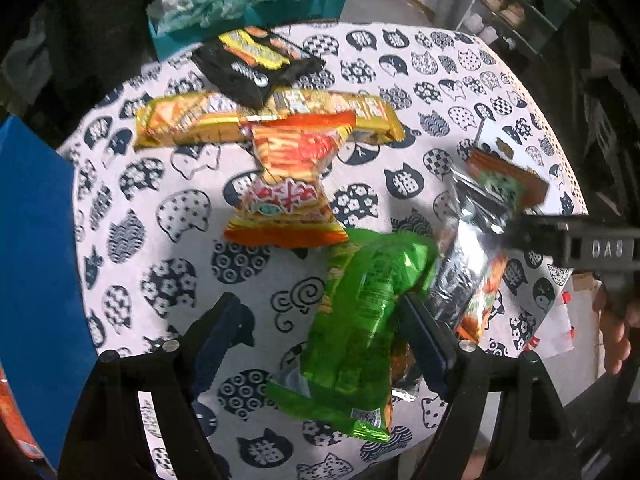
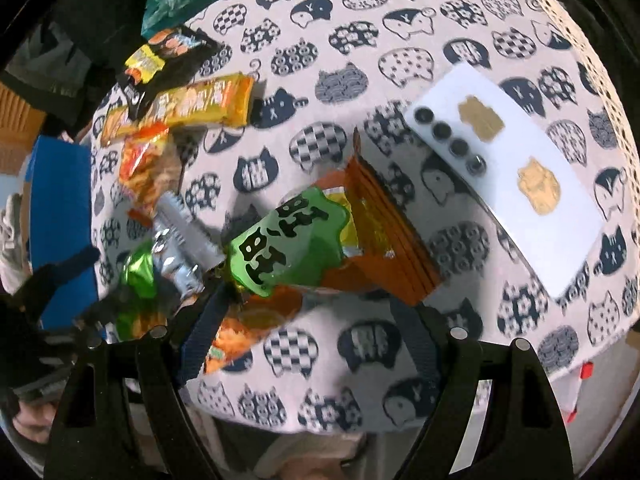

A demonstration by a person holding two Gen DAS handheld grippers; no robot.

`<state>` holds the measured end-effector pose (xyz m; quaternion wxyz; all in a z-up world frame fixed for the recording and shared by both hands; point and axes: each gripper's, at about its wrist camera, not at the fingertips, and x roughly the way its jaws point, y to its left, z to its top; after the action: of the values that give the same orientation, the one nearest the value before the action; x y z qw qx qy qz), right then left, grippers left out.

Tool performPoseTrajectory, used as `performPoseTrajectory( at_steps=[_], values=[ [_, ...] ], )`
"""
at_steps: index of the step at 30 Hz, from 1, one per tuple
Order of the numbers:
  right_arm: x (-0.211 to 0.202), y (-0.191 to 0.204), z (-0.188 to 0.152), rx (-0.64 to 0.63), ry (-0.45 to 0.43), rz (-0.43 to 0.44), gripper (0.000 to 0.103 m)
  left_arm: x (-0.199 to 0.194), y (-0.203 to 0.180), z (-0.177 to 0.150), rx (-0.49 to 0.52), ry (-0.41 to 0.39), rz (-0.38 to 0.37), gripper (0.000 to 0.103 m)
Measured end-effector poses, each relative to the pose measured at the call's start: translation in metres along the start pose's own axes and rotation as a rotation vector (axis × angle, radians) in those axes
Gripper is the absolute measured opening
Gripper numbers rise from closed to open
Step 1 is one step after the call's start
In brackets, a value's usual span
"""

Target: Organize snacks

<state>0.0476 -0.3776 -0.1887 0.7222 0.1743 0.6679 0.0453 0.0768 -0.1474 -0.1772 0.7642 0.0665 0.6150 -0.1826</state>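
A green snack bag (image 1: 360, 320) lies on the cat-print tablecloth (image 1: 160, 208) between the fingers of my left gripper (image 1: 320, 316). It rests against the right finger, the left finger stands well clear, and the jaws are open. In the right wrist view, my right gripper (image 2: 312, 320) hangs open over an orange bag with a green label (image 2: 300, 256), which lies between its fingers. The left wrist view shows that bag's silver side (image 1: 472, 240) under the right gripper (image 1: 516, 236). The green bag (image 2: 138, 276) lies just left of it.
A red-orange snack bag (image 1: 284, 184), a long yellow pack (image 1: 264, 120) and a black pack (image 1: 256, 64) lie further back. Behind them is a teal box (image 1: 248, 28) holding a plastic bag. A blue box (image 1: 36, 240) stands at the left; a white card (image 2: 508, 160) lies at the right.
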Motion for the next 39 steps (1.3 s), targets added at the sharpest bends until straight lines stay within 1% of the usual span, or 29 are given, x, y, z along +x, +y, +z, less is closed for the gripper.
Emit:
performPoseTrajectory(
  at_steps=[5, 8, 10, 14, 15, 16, 17, 18, 19, 21, 22, 23, 25, 26, 28, 30, 32, 33, 36, 38, 39],
  values=[
    [0.007, 0.012, 0.017, -0.035, -0.021, -0.014, 0.082, 0.013, -0.004, -0.002, 0.029, 0.028, 0.02, 0.083],
    [0.016, 0.02, 0.027, -0.056, -0.027, -0.025, 0.082, 0.019, -0.003, -0.001, 0.012, 0.049, -0.006, 0.083],
    [0.022, 0.025, 0.031, -0.083, -0.029, -0.051, 0.083, 0.023, -0.002, -0.001, -0.003, 0.059, -0.024, 0.083],
    [0.036, 0.034, 0.031, -0.138, -0.007, -0.088, 0.083, 0.03, 0.002, 0.0, -0.038, 0.075, -0.042, 0.082],
    [0.037, 0.037, 0.029, -0.157, -0.009, -0.098, 0.083, 0.03, 0.004, -0.001, -0.051, 0.074, -0.059, 0.075],
    [0.038, 0.039, 0.028, -0.176, -0.012, -0.104, 0.083, 0.031, 0.006, -0.001, -0.068, 0.075, -0.084, 0.065],
    [0.038, 0.041, 0.027, -0.196, -0.016, -0.106, 0.082, 0.031, 0.007, -0.001, -0.08, 0.081, -0.107, 0.059],
    [0.037, 0.041, 0.026, -0.216, -0.019, -0.102, 0.081, 0.032, 0.007, -0.001, -0.086, 0.09, -0.122, 0.046],
    [0.038, 0.043, 0.025, -0.229, -0.019, -0.096, 0.079, 0.031, 0.006, -0.001, -0.084, 0.093, -0.122, 0.042],
    [0.037, 0.043, 0.021, -0.254, -0.02, -0.088, 0.069, 0.028, 0.005, -0.003, -0.071, 0.082, -0.094, 0.041],
    [0.034, 0.043, 0.02, -0.275, -0.018, -0.094, 0.066, 0.026, 0.004, -0.004, -0.061, 0.075, -0.077, 0.04],
    [0.032, 0.043, 0.02, -0.297, -0.018, -0.103, 0.062, 0.022, 0.005, -0.006, -0.054, 0.074, -0.054, 0.04],
    [0.029, 0.047, 0.018, -0.352, -0.025, -0.162, 0.062, 0.015, 0.009, -0.008, -0.06, 0.07, -0.014, 0.04],
    [0.028, 0.048, 0.018, -0.395, -0.026, -0.206, 0.062, 0.011, 0.011, -0.009, -0.067, 0.06, 0.003, 0.04],
    [0.026, 0.048, 0.019, -0.44, -0.038, -0.253, 0.062, 0.006, 0.015, -0.01, -0.083, 0.047, 0.021, 0.04],
    [0.025, 0.045, 0.022, -0.449, -0.032, -0.283, 0.062, 0.006, 0.019, -0.01, -0.107, 0.047, 0.022, 0.041],
    [0.023, 0.039, 0.027, -0.409, -0.032, -0.279, 0.064, 0.008, 0.023, -0.01, -0.125, 0.056, 0.016, 0.042],
    [0.021, 0.034, 0.029, -0.368, -0.044, -0.267, 0.07, 0.008, 0.026, -0.011, -0.129, 0.059, 0.015, 0.043],
    [0.024, 0.022, 0.035, -0.275, -0.047, -0.257, 0.072, 0.014, 0.023, -0.007, -0.128, 0.06, 0.018, 0.045],
    [0.034, 0.019, 0.035, -0.25, -0.029, -0.264, 0.072, 0.018, 0.022, -0.005, -0.131, 0.064, 0.015, 0.05],
    [0.037, 0.016, 0.035, -0.229, -0.029, -0.262, 0.072, 0.02, 0.021, -0.004, -0.132, 0.065, 0.017, 0.055]
  ],
)
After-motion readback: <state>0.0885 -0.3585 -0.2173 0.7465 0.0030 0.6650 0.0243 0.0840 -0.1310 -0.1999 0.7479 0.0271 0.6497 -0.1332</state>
